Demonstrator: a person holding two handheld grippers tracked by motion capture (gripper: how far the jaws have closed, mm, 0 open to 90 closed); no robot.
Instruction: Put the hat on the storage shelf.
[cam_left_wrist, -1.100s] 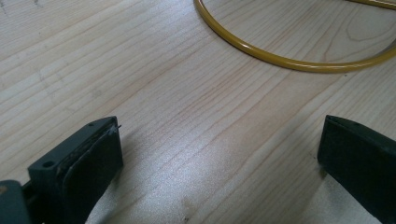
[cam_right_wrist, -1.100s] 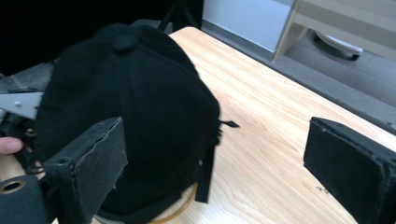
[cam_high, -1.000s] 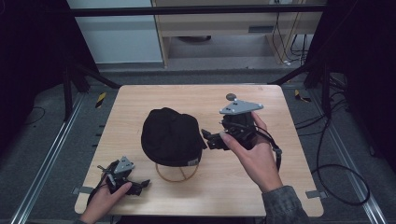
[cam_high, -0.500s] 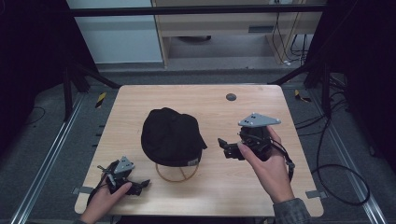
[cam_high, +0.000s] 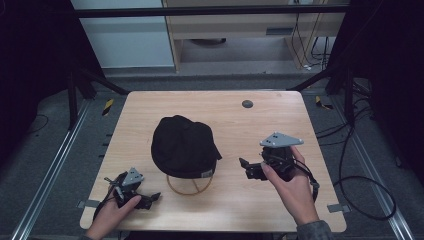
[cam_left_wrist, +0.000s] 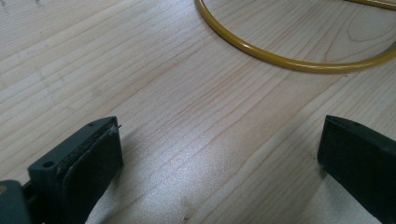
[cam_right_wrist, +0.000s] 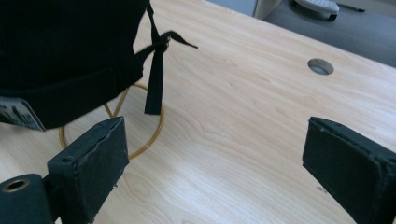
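Observation:
A black cap (cam_high: 183, 145) sits on a yellow wire stand (cam_high: 190, 184) in the middle of the wooden table (cam_high: 240, 125). The right gripper view shows the cap (cam_right_wrist: 60, 51) with a black strap (cam_right_wrist: 156, 70) hanging over the stand's ring (cam_right_wrist: 149, 135). My right gripper (cam_high: 244, 168) is to the cap's right, open, with nothing between its jaws (cam_right_wrist: 212, 172). My left gripper (cam_high: 152, 199) rests near the front left edge, open and empty (cam_left_wrist: 219, 163), with the stand's ring (cam_left_wrist: 280, 58) ahead of it.
A round cable hole (cam_high: 247, 104) lies at the table's far right. Cables trail over the floor to the right (cam_high: 360, 170), and a wooden cabinet (cam_high: 240, 25) stands behind the table. Bare tabletop lies on both sides of the cap.
My right gripper has drawn back from the cap's right side, toward the front right of the table and lower. The left gripper has stayed put.

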